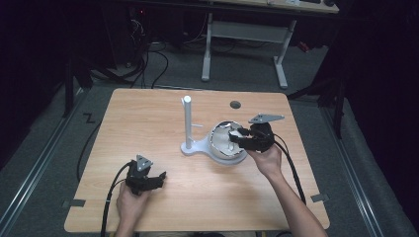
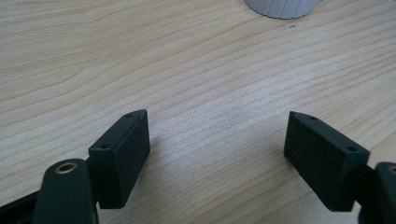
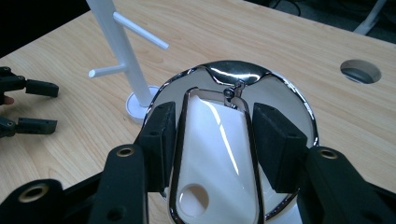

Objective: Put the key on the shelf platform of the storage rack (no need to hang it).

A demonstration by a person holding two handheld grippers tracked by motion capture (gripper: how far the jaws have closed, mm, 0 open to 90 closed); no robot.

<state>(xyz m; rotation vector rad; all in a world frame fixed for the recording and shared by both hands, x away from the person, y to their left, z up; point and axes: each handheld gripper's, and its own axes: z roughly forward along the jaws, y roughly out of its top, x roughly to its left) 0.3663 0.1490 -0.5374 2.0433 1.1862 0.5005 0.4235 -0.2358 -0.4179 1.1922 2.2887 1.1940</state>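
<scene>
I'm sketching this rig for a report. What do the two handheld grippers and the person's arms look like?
Both the left gripper and the right gripper are black, each with two flat rectangular jaws faced in dark textured pads and brass-ringed screw holes. A grey three-cornered plate tops each, and a black cable trails back from each. The forearms are bare, with no sleeves showing.

Light comes from overhead, falls mostly on the pale wooden table (image 1: 163,197); room around it v. dim, floor and corners near black in high view. Soft short shadows under the black left gripper (image 1: 159,178) and its jaws in left gripper view. Strong glare streaks on the shiny chrome-rimmed round lid (image 3: 285,93) w/ white centre flap, esp. along rim. High view slightly soft, low detail. Gripper views sharper on wood grain; jaws nearest lens a bit blurred, edges slightly stretched.
</scene>
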